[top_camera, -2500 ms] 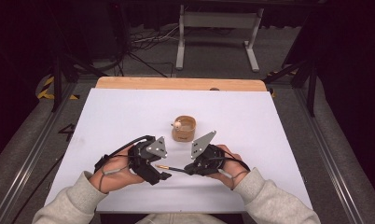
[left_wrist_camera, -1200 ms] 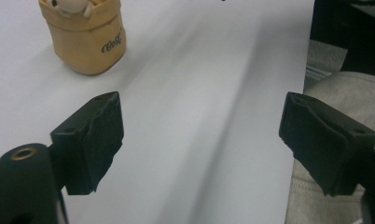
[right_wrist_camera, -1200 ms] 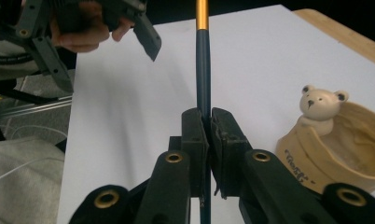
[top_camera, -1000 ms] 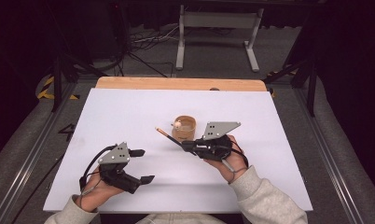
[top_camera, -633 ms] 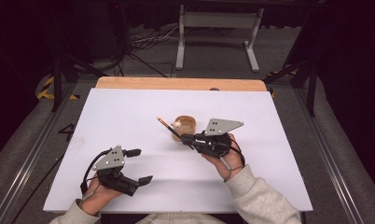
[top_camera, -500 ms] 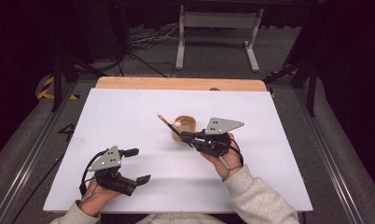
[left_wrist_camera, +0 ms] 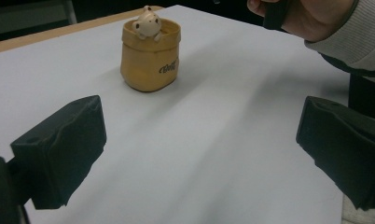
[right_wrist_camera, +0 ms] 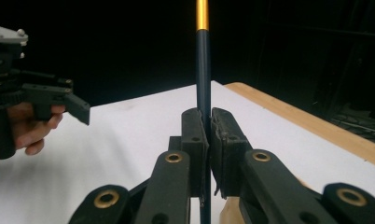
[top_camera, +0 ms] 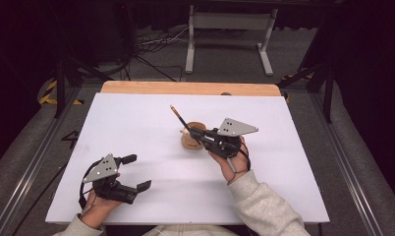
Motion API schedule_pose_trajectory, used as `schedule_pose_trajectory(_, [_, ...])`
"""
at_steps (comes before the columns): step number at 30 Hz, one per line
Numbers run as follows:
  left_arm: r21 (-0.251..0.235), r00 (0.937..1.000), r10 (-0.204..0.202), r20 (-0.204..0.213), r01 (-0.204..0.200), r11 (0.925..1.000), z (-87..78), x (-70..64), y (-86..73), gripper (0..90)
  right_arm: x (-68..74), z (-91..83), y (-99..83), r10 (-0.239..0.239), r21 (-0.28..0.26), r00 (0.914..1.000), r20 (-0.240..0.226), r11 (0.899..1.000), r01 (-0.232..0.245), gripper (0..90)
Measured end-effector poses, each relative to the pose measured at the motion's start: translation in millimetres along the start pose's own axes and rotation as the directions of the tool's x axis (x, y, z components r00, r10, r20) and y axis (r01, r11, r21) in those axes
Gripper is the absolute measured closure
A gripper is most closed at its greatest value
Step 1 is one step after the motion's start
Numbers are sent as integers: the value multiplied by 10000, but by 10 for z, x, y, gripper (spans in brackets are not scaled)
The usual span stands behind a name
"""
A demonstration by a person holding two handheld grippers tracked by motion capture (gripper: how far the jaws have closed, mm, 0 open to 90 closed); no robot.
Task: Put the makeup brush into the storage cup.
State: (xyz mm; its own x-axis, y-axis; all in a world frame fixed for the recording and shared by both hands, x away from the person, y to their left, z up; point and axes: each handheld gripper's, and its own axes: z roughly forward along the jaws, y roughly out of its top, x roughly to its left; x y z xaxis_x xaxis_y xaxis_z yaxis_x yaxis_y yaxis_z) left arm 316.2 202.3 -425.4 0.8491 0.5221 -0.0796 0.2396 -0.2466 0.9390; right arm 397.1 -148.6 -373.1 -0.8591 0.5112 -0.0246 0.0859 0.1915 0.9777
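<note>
L gripper (top_camera: pixel 131 172), black two-jaw tool w/ grey three-cornered plate, sits near the front-left corner of the white table top (top_camera: pixel 136 128), held low in the person's left hand (top_camera: pixel 95 206). Jaws spread wide, nothing between them. In the left gripper view its two black pads (left_wrist_camera: pixel 64 149) frame bare table (pads apart at both edges of the picture).

Further in, approx table centre: R gripper (top_camera: pixel 198 136), same build, held in the right hand (top_camera: pixel 232 157), grey sleeve (top_camera: pixel 264 206) coming in from the front edge. Jaws clamped tight on a slim dark pencil w/ gold band and wooden end (top_camera: pixel 180 118). In the right gripper view the pencil (right_wrist_camera: pixel 203 70) runs straight up between the closed pads (right_wrist_camera: pixel 195 135), gold band near the top edge. From the high view the pencil slants up and to the left, off the table, its upper end over open table behind the pot.

Small tan pot shaped like a rolled-down sack, w/ a pale animal figure peeking over its rim (left_wrist_camera: pixel 150 53), stands upright on the table; in the high view the pot (top_camera: pixel 191 140) is right at the R gripper's tip. Contact betw. pencil's lower end and pot: cannot tell.

Beyond: bare wooden strip along the table's far edge (top_camera: pixel 185 88), then a grey metal stand on the floor (top_camera: pixel 230 29).
</note>
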Motion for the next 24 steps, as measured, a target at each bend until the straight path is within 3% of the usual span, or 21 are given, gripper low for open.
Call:
schedule_pose_trajectory(9, [-76,9997,35,-259,-37,10000,-2,25,-32,22,-129,54,4,250,-504,9986,461,9985,-226,848])
schedule_pose_trajectory(18, [57,9995,-119,-300,121,9999,-2,54,-54,19,-240,133,-9,569,-831,9910,1216,9954,-469,849])
schedule_pose_trajectory(24, [36,9994,-16,-355,17,10000,3,48,-55,19,-285,156,-17,681,-954,9857,1542,9940,-538,849])
